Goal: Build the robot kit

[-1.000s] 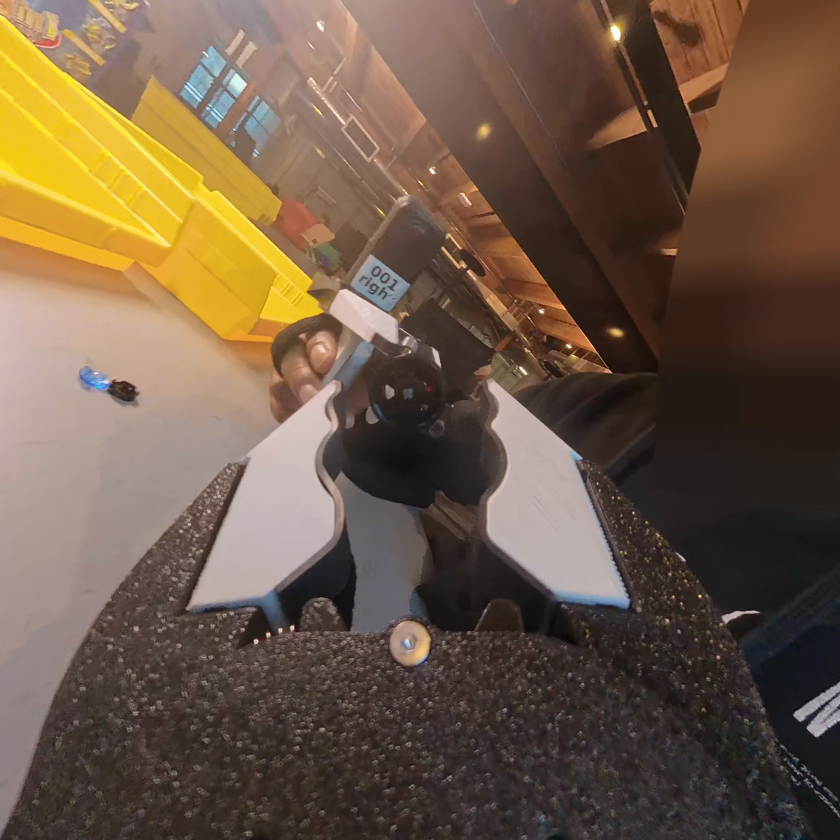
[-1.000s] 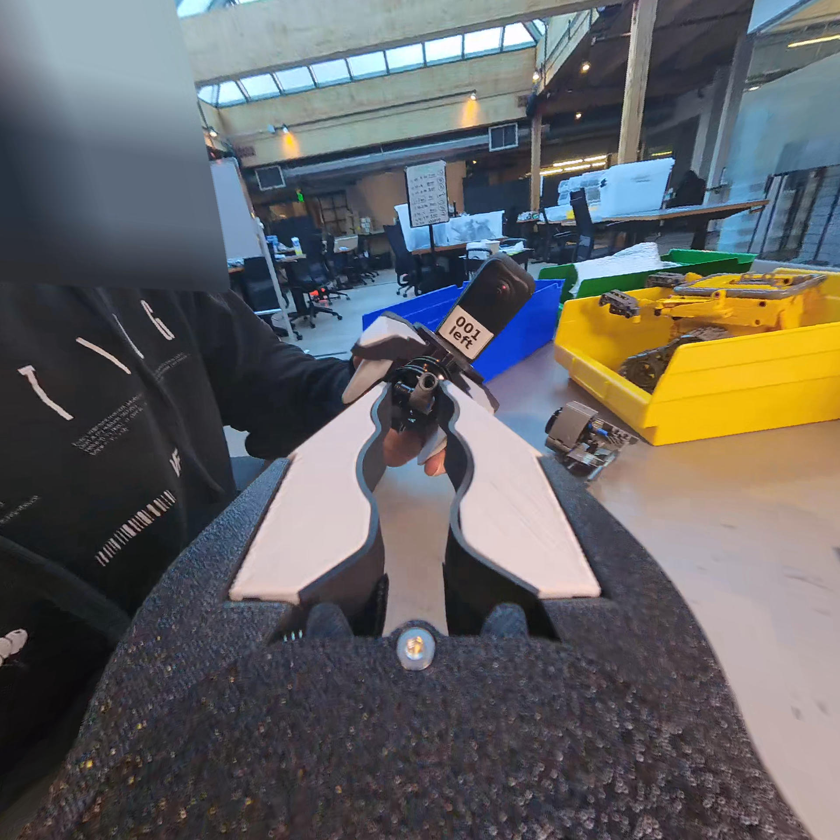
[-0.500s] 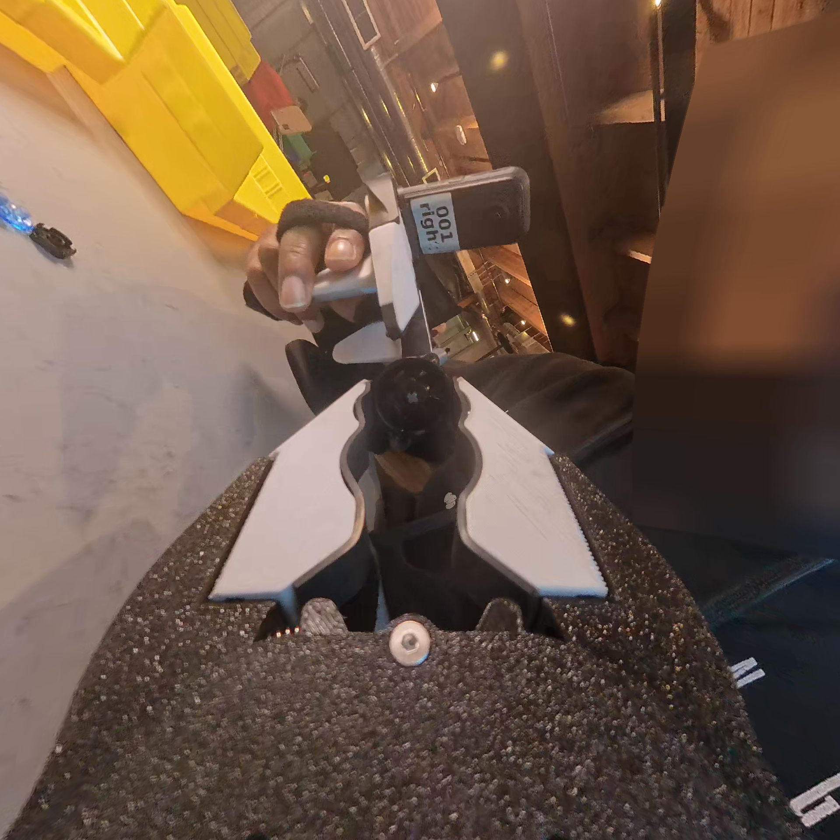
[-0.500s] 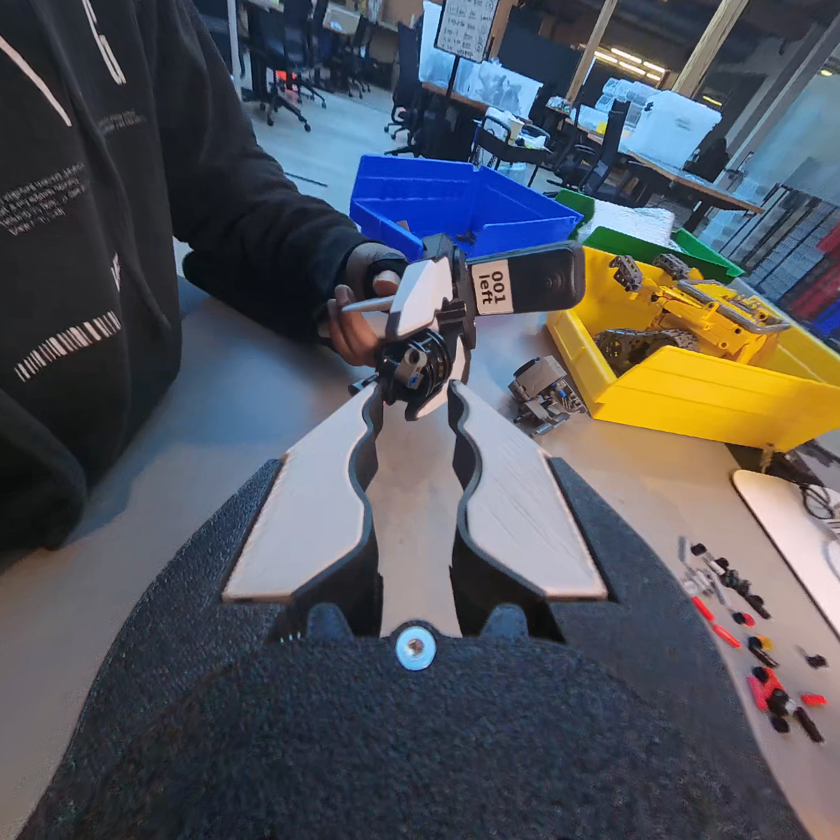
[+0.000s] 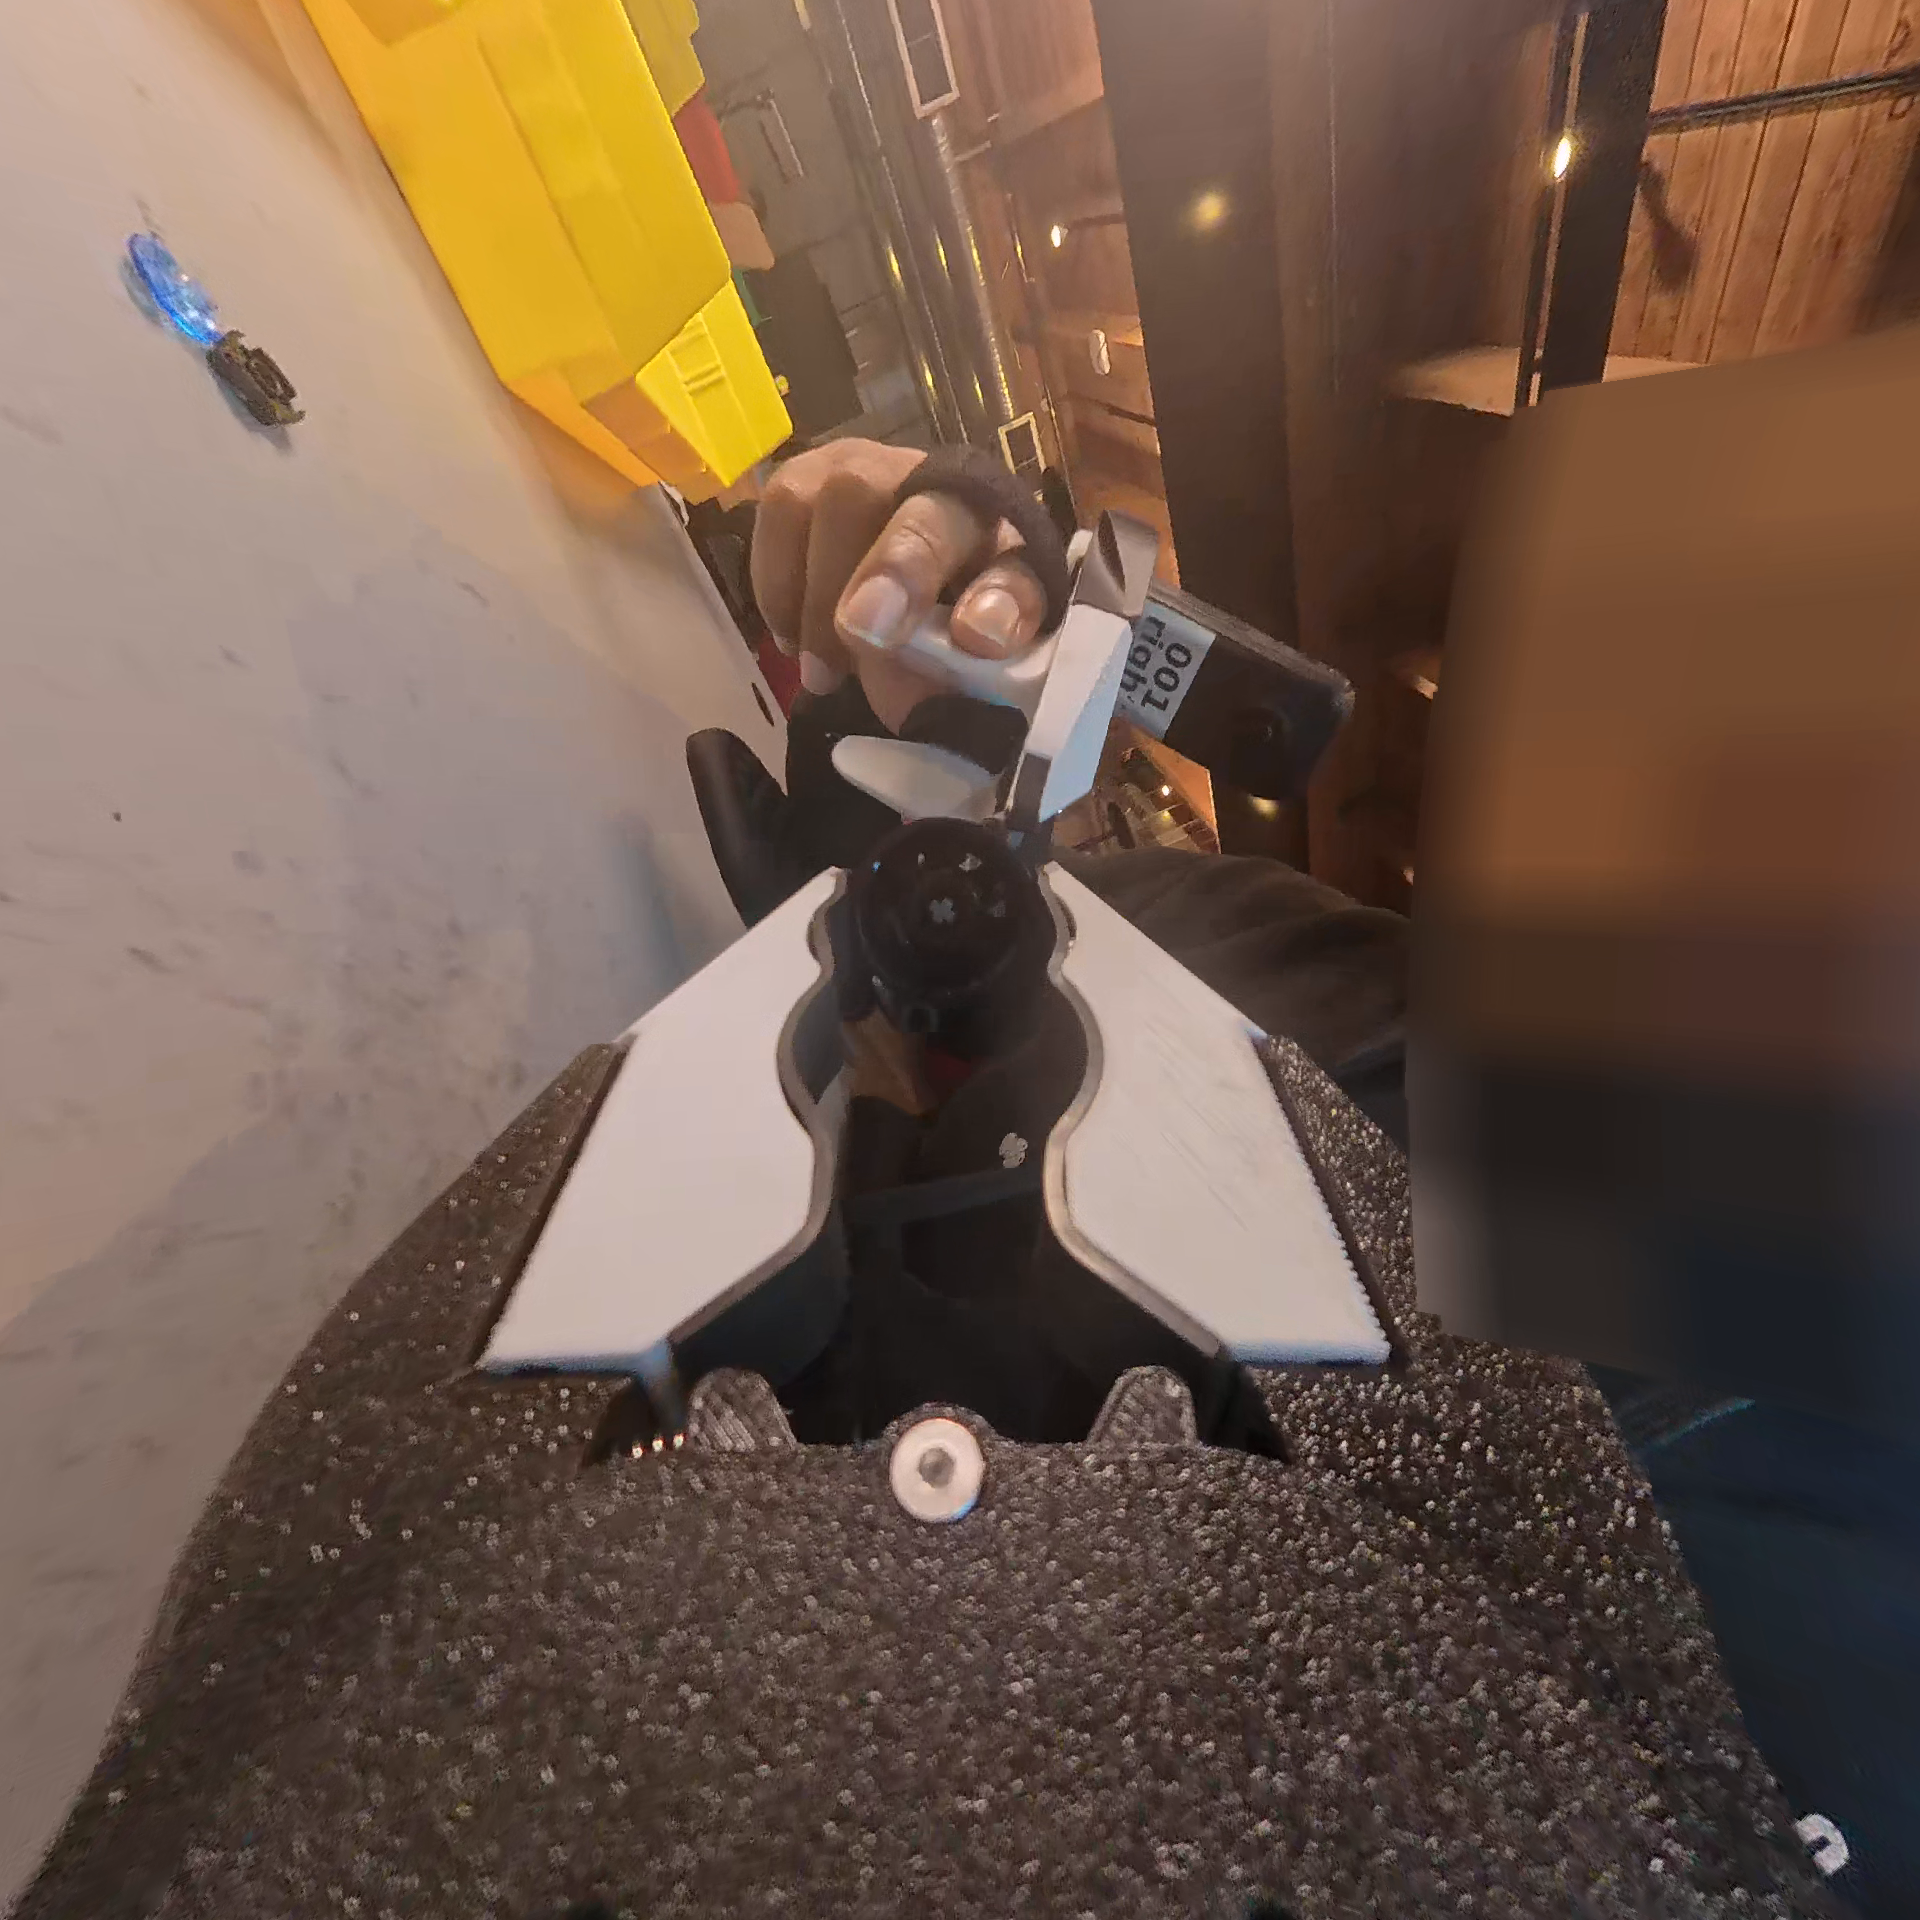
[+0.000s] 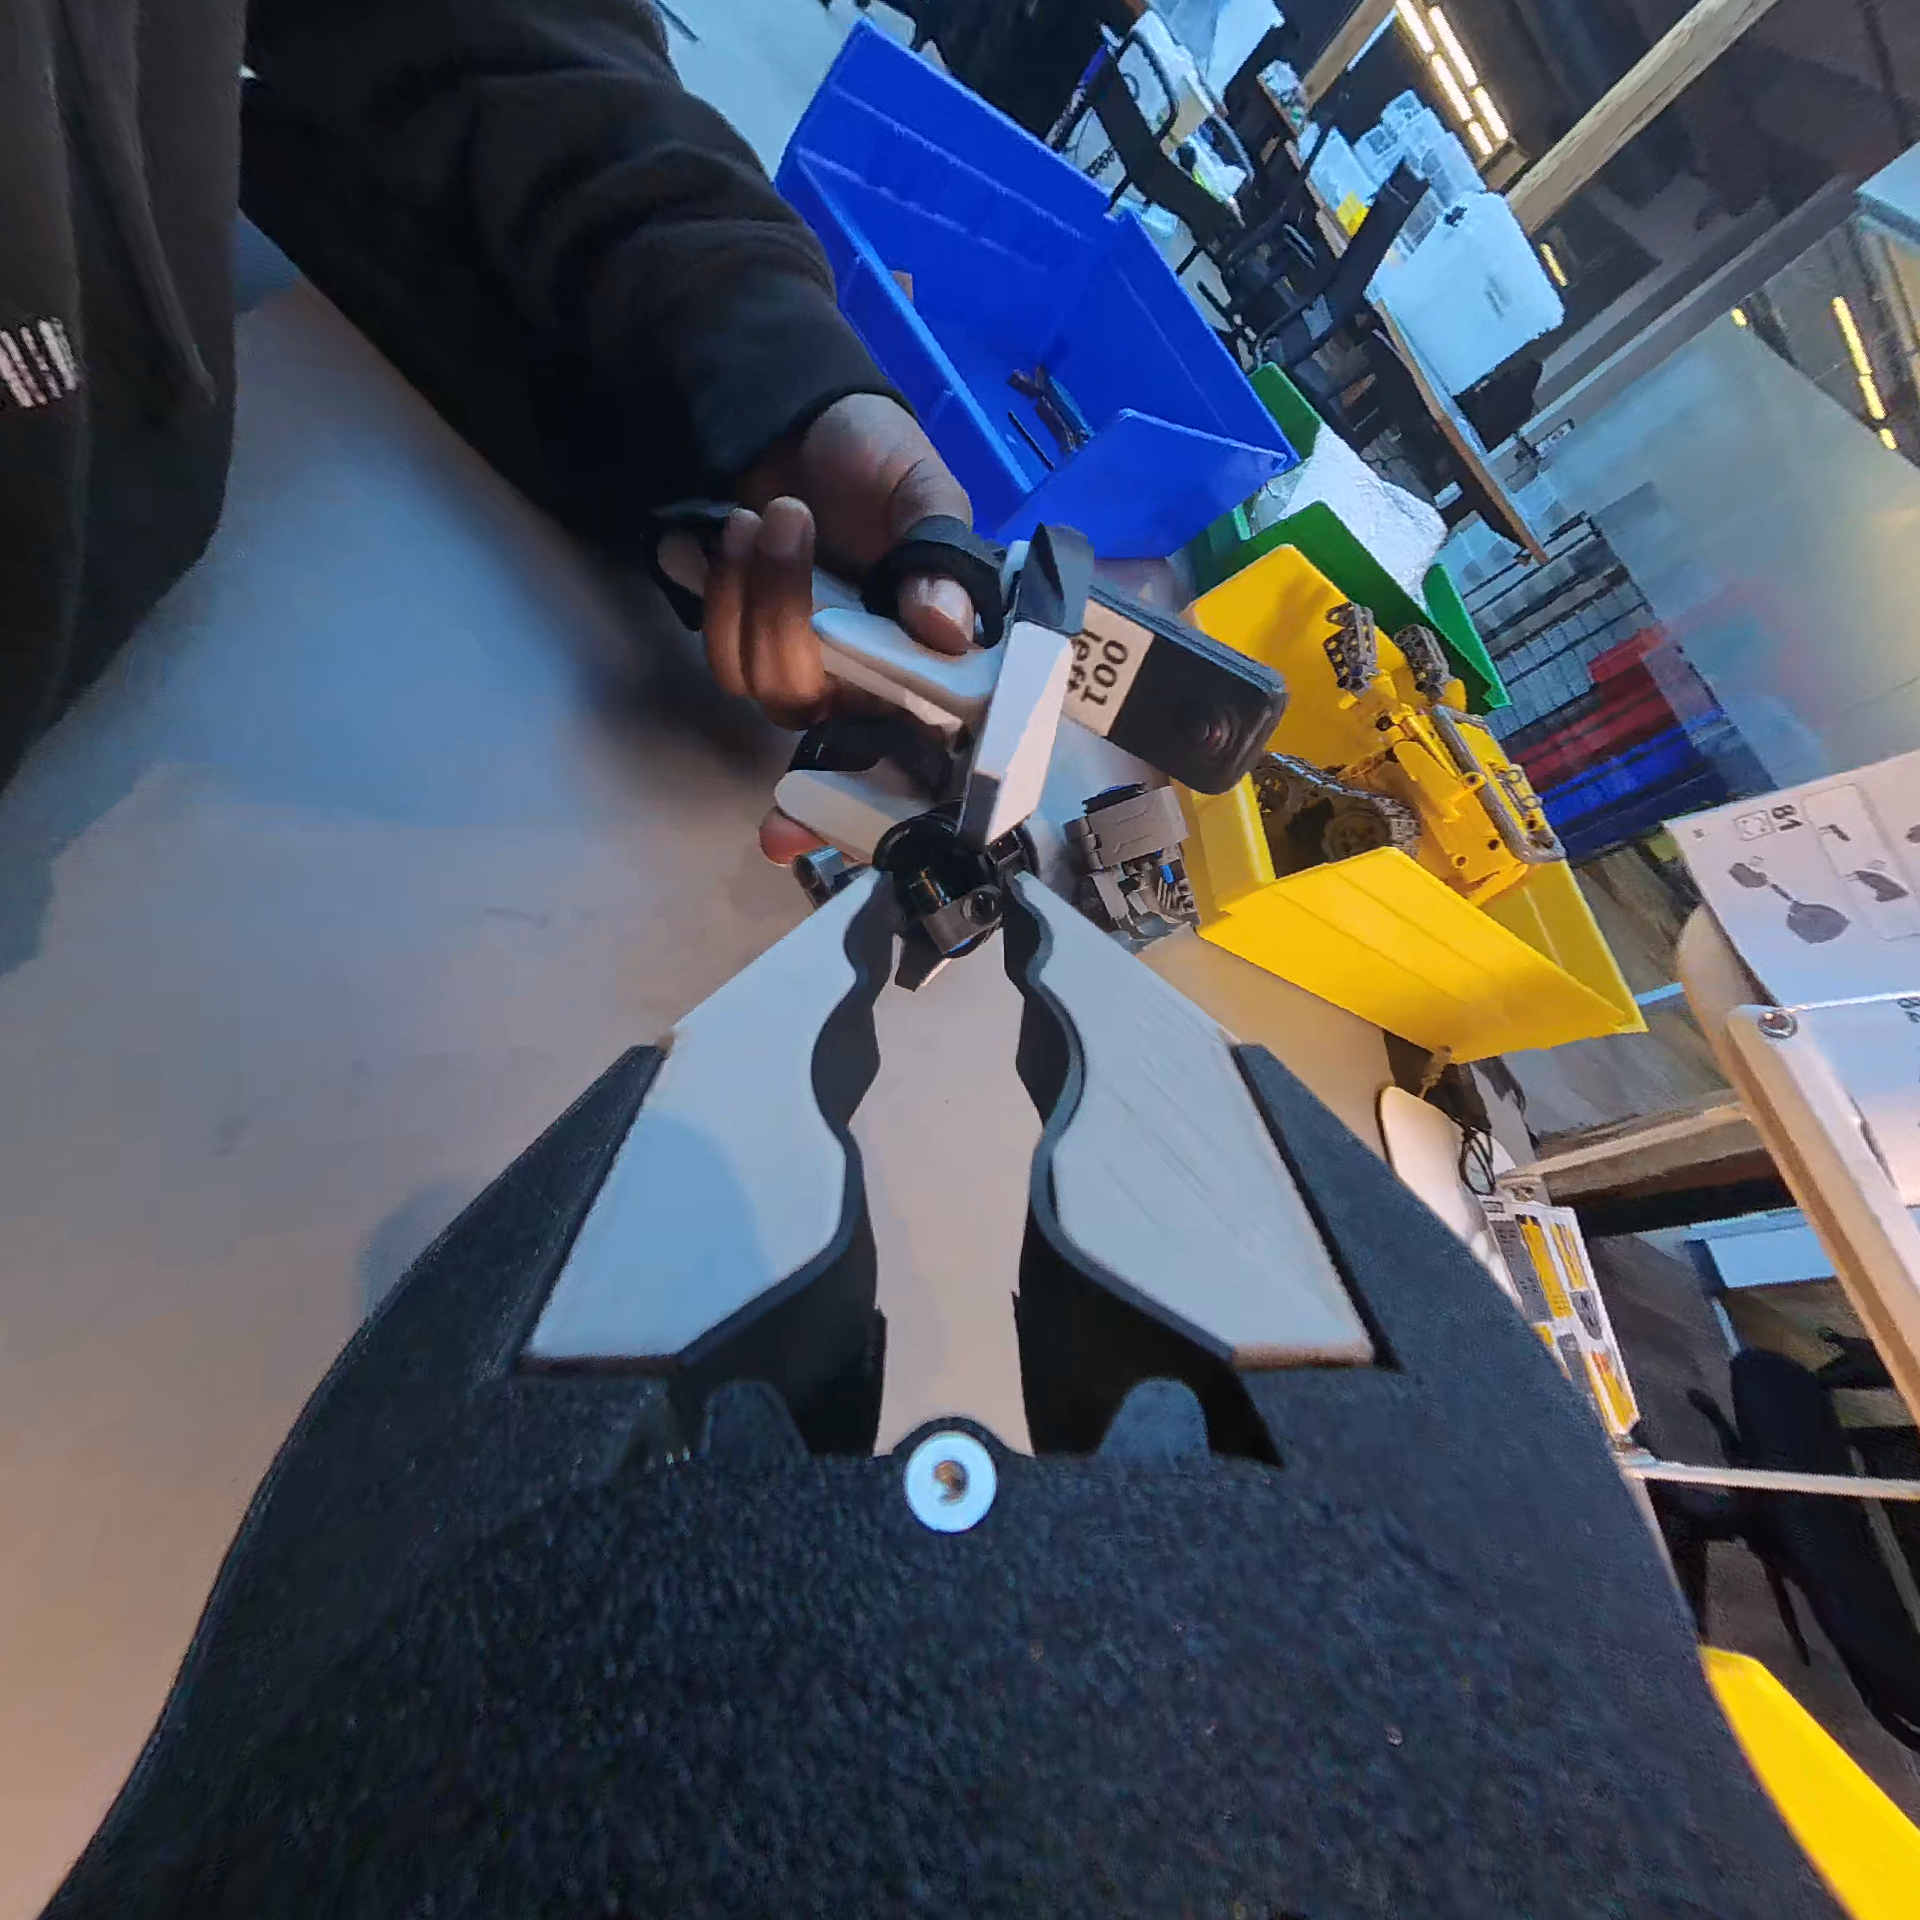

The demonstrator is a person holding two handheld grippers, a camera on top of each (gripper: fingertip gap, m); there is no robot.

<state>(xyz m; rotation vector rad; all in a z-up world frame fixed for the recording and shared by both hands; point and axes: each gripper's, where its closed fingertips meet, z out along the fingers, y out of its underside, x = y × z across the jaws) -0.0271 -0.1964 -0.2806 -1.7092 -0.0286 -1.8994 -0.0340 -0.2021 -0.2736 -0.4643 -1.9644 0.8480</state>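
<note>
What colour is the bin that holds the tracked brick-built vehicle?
Yellow: the bin with the vehicle shows best in the right wrist view.

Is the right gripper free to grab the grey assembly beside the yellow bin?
Probably not: the right gripper is shut on a small black part, though the grey assembly lies unobstructed beyond.

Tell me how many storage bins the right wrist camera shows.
3 clearly: a blue bin farthest, a green bin behind a yellow bin; more may be hidden.
</note>
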